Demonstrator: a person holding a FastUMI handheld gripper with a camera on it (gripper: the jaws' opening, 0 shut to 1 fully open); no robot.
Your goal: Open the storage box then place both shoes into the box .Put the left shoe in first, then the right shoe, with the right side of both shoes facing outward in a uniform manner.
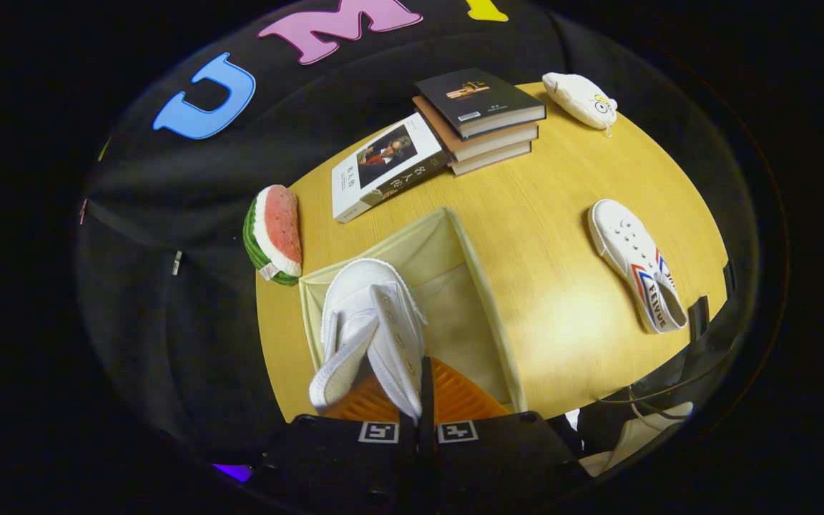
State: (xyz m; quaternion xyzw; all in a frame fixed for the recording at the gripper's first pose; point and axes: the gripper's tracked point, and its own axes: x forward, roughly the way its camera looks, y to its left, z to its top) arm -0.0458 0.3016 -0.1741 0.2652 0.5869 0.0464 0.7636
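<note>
Item: storage box [455, 282], pale fabric, open-topped, on the wooden bench [562, 236], just ahead of the claw [426, 390]. Status: opened; this step reads as done.

Item: held shoe [373, 325], plain white canvas, hanging over the box mouth, toe pointing down and away toward the box's inner left side. By the task's order it is presumably the left shoe; which side faces outward cannot be told from this angle. Status: carried to the box, not yet set down.

Item: second shoe [637, 265], white with red and blue stripes on its side, lying on the bench well apart from the box, to the right of it. Status: untouched, still to be placed.

Item: claw. Fingers drawn almost together, clamped on the rear edge of the held shoe's upper; the fabric is pinched between them. An orange ribbed surface [455, 400] shows just under the fingers; what it is cannot be told.

Other items on the bench: a stack of books [483, 118] beyond the box, one book [383, 168] leaning beside it, a watermelon-slice toy [276, 232] at the box's far left corner, a white plush toy [580, 99] at the far edge.

Progress, as judged: roughly a third; first shoe to release, second to fetch and place.
</note>
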